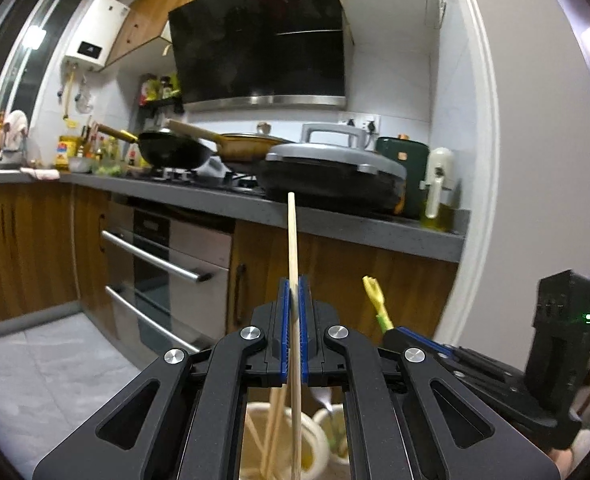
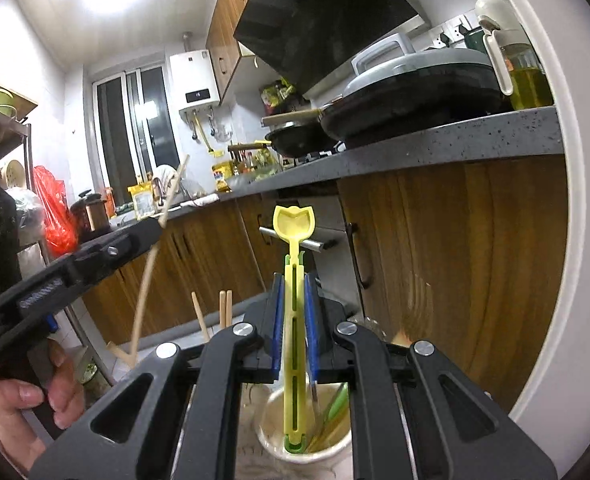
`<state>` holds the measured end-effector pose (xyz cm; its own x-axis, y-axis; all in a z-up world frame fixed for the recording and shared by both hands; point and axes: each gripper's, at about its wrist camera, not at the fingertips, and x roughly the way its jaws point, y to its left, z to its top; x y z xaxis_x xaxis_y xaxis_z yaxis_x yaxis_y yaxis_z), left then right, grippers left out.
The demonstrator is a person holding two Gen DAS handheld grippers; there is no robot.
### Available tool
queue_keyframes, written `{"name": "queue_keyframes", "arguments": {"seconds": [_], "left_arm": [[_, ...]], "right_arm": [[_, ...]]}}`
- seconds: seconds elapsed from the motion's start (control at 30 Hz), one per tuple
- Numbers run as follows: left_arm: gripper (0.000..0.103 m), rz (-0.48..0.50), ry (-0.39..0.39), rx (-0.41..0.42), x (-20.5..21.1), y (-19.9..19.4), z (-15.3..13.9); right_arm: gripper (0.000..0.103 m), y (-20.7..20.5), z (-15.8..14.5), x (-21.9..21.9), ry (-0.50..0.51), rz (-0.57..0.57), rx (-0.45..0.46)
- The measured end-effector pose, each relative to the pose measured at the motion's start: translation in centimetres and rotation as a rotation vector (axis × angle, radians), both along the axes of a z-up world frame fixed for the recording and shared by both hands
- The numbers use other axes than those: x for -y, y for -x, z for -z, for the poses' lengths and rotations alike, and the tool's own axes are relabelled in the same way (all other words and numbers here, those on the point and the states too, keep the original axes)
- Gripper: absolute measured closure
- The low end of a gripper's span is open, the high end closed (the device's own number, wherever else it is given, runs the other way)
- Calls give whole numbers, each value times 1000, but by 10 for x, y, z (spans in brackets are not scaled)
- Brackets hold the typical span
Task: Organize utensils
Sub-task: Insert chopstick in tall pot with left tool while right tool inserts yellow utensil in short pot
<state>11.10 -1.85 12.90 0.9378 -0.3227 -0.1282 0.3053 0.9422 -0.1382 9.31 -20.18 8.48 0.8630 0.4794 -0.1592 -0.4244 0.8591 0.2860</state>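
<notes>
My left gripper (image 1: 293,286) is shut on a single pale wooden chopstick (image 1: 292,236) that stands almost upright through its blue pads. Under it sits a cream cup (image 1: 315,436) holding more chopsticks. My right gripper (image 2: 293,282) is shut on a yellow plastic spoon (image 2: 293,220) with a slotted yellow-green handle, bowl end up. Its lower end hangs inside a white cup (image 2: 271,436) that holds green utensils. In the right wrist view the left gripper (image 2: 143,234) appears at the left with its chopstick (image 2: 173,192), held by a hand (image 2: 27,396). The right gripper (image 1: 411,340) and spoon (image 1: 375,294) show in the left wrist view.
A grey countertop (image 1: 335,228) runs ahead, carrying a black wok (image 1: 173,150), a lidded grey pan (image 1: 335,168) and an oil bottle (image 1: 437,196). Below are wooden cabinet doors (image 1: 23,248) and an oven with steel handles (image 1: 163,264). More chopsticks (image 2: 225,308) stand by the cups.
</notes>
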Motion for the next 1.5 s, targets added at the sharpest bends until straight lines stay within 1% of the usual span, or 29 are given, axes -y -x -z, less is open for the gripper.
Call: {"name": "queue_keyframes", "arguments": {"seconds": [0.17, 0.23, 0.37, 0.53, 0.73, 1.03, 1.27, 1.33, 1.5], "left_arm": [[98, -62, -4, 34, -1, -12, 9], [98, -70, -3, 55, 0, -15, 11], [98, -90, -42, 75, 7, -18, 19], [98, -76, -77, 79, 13, -17, 25], [98, -65, -84, 61, 12, -18, 32], [98, -50, -87, 46, 9, -15, 37], [98, -25, -89, 27, 2, -10, 41], [98, -24, -80, 25, 0, -8, 41], [98, -7, -44, 11, -7, -6, 42]], "right_arm": [[93, -9, 11, -5, -37, -8, 15], [93, -11, 16, -12, -29, -4, 24], [93, -12, 27, -23, 0, 19, 43], [93, -14, 39, -30, 38, 42, 51], [93, -23, 43, -31, 32, 48, 31], [93, -18, 50, -26, 46, 41, 13], [93, -12, 46, -3, -21, 7, -12], [93, -11, 46, 4, -55, 4, -20], [93, -12, 45, 10, -102, -12, -37]]}}
